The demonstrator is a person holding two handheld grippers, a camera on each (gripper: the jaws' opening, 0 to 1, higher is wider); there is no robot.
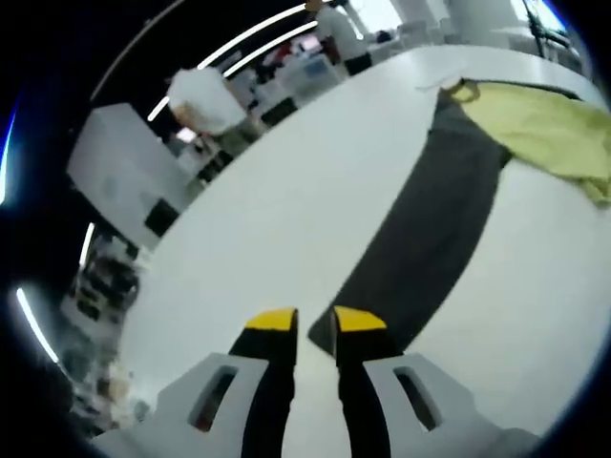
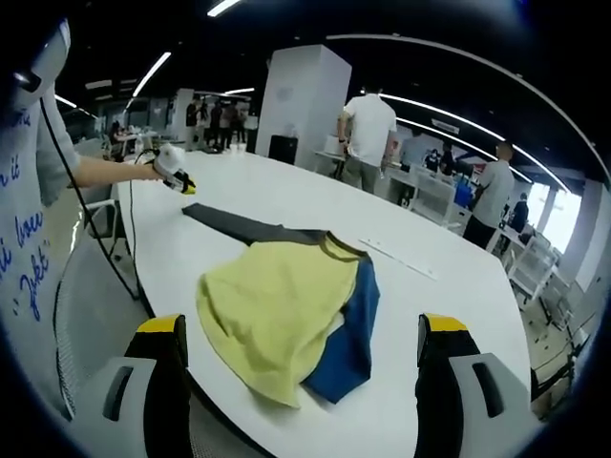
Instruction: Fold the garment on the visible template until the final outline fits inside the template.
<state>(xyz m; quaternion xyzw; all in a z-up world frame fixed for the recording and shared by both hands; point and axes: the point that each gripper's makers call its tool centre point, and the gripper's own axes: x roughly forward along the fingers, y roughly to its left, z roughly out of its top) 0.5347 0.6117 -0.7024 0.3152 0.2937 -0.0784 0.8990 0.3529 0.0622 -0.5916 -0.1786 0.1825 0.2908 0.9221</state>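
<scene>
Right gripper [image 2: 301,348], jaws wide apart w/ nothing held, is hung just short of the yellow-and-blue garment [image 2: 286,320], whose dark sleeve [image 2: 243,225] is stretched away lengthwise twd the left gripper [image 2: 177,178], seen nearly closed & empty at the sleeve's far end.

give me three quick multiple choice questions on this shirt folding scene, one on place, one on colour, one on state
1. Where does the dark sleeve lie?
A. on the white table
B. on the floor
C. on a chair

2. What colour is the shirt body?
A. red
B. yellow
C. white

3. How are the right tongs?
A. shut on the shirt
B. shut on nothing
C. open

Answers:
1. A, the sleeve is stretched flat across the tabletop.
2. B, yellow with blue underneath.
3. C, the jaws stand wide apart, holding nothing.
</scene>
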